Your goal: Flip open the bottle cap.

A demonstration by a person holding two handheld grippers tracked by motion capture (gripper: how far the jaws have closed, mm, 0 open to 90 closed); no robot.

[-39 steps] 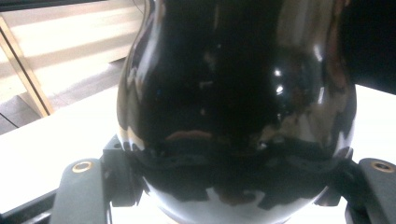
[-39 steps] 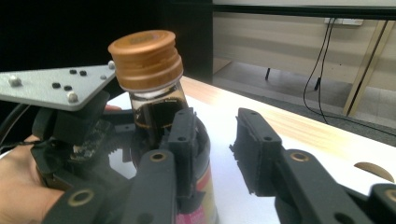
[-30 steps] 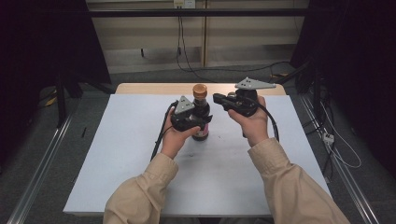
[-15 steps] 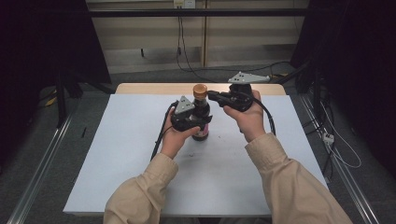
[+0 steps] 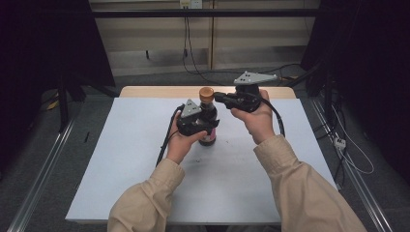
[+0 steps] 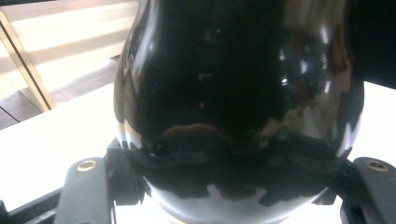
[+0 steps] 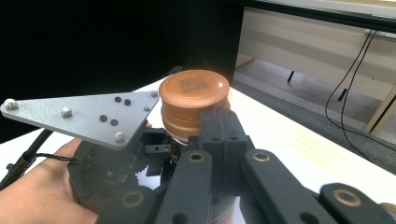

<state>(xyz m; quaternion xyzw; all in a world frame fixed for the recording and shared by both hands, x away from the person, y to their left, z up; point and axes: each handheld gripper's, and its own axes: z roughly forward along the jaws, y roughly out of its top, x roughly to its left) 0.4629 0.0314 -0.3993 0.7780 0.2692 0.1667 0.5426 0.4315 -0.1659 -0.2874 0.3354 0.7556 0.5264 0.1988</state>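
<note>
the left gripper [image 5: 205,126] is clamped around the belly of a dark glossy bottle [image 5: 209,123] that stands upright on the white table [image 5: 145,159]; its jaws have just been closing in on the glass. in the left gripper view the bottle [image 6: 238,93] sits right between the two black jaws, its rounded body swelling out above them and touching both sides.

the right gripper [image 5: 220,97] is pressed shut with nothing between its jaws. its tips lie just beside the bottle's orange cap [image 5: 206,93], level with it and on the person's right. in the right gripper view the cap [image 7: 194,100] stands straight ahead of the closed jaws, their tips right against its side, with the left gripper's grey plate [image 7: 84,116] just to the left of it.
</note>
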